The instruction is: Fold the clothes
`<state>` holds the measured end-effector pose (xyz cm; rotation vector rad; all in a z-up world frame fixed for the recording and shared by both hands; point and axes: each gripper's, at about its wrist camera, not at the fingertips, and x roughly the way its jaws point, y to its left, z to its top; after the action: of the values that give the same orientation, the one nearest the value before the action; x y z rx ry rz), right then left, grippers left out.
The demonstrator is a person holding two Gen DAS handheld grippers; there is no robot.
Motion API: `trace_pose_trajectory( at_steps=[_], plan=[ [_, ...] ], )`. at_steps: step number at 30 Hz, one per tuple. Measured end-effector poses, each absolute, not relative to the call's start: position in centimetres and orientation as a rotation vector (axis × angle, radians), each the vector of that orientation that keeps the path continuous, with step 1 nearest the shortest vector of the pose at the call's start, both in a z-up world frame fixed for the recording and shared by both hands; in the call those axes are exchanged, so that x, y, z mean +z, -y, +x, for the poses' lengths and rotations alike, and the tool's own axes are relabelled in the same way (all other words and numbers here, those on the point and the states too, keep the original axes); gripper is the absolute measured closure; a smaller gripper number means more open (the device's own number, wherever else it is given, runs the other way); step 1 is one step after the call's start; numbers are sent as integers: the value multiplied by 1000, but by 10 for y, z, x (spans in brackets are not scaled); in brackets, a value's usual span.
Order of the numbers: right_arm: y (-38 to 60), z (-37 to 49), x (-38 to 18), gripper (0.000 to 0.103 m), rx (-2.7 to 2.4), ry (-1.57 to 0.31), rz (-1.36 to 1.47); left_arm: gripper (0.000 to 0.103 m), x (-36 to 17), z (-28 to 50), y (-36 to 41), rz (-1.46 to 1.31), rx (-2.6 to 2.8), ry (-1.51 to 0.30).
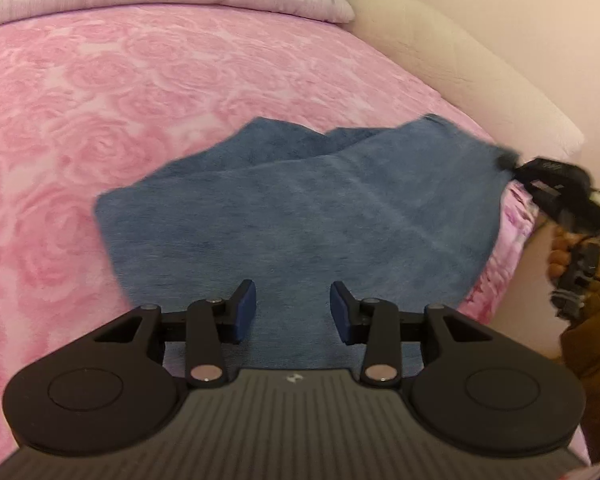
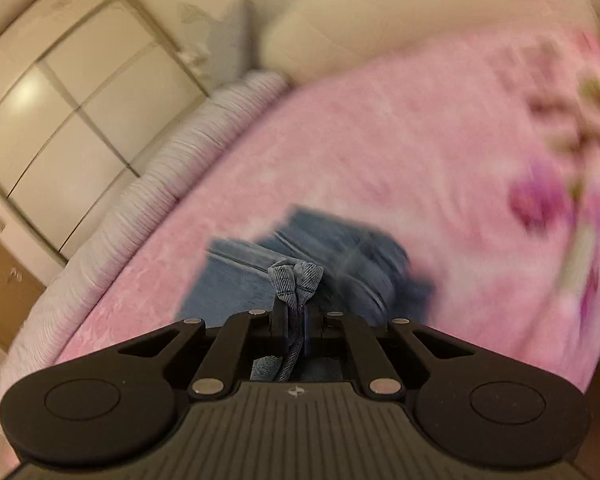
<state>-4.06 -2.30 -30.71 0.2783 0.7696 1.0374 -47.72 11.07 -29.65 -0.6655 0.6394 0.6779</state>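
Left gripper (image 1: 293, 311): jaws are held partly spread with nothing between the pads; blue cloth lies beneath them, whether touched cannot be told.
Right gripper (image 2: 296, 326): pressed together on a bunched denim edge.
Bed cover (image 1: 100, 120): pink, rose-patterned; the garment is carried on it.
Blue garment (image 1: 300, 208): spread near the bed's edge, one layer already lapped over, a corner pulled taut by the right gripper (image 1: 518, 168).
Step in hand: the pinched corner is best carried low and level across, so that edges are matched.
Pose: left gripper is angled steeply down; right is tilted shallower, its handle gripped by a hand (image 1: 560, 256).
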Motion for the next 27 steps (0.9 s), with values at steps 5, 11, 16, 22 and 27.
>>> trace_pose_trajectory(
  at_steps=[5, 11, 16, 22, 27],
  plan=[
    [20, -23, -317, 99, 960, -783, 221, 68, -304, -475, -113, -661, 692, -668],
    [34, -30, -322, 99, 870, -734, 312, 68, -300, -475, -119, -629, 711, -660],
    [40, -14, -336, 98, 846, -793, 297, 68, -310, -472, -125, -632, 714, -685],
    [59, -8, -318, 66, 825, -771, 369, 68, -306, -473, -121, -622, 733, -683],
    [53, -31, -304, 66, 926, -662, 188, 70, -310, -471, -123, -631, 743, -719]
  ],
)
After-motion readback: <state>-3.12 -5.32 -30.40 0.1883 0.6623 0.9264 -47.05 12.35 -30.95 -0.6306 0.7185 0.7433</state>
